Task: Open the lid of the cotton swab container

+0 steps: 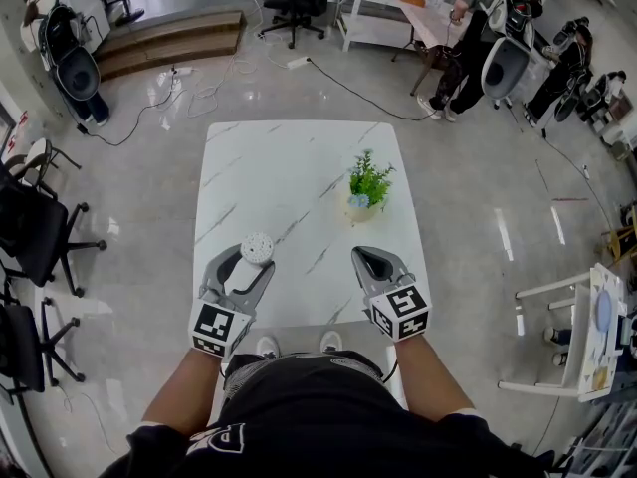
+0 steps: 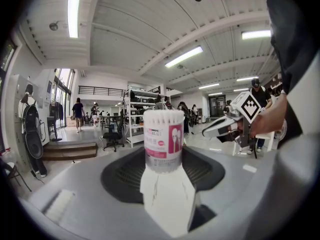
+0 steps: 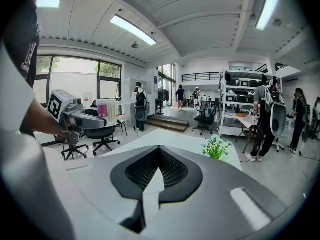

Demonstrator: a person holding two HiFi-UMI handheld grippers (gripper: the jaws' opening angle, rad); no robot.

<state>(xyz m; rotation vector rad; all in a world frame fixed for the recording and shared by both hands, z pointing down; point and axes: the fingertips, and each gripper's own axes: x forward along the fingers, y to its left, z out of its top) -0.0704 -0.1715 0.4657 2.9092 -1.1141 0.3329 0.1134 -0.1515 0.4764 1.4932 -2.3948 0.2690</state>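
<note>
Head view: the left claw (image 1: 255, 259) holds the cotton swab container (image 1: 257, 248) upright above the near part of the white counter (image 1: 289, 167). The right claw (image 1: 364, 256) is well apart to its right. Left gripper view: the jaws stand wide, one on each side of the container. Right gripper view: the jaws are pressed together with nothing between them. A small potted plant (image 3: 216, 148) stands beyond them on the counter.
</note>
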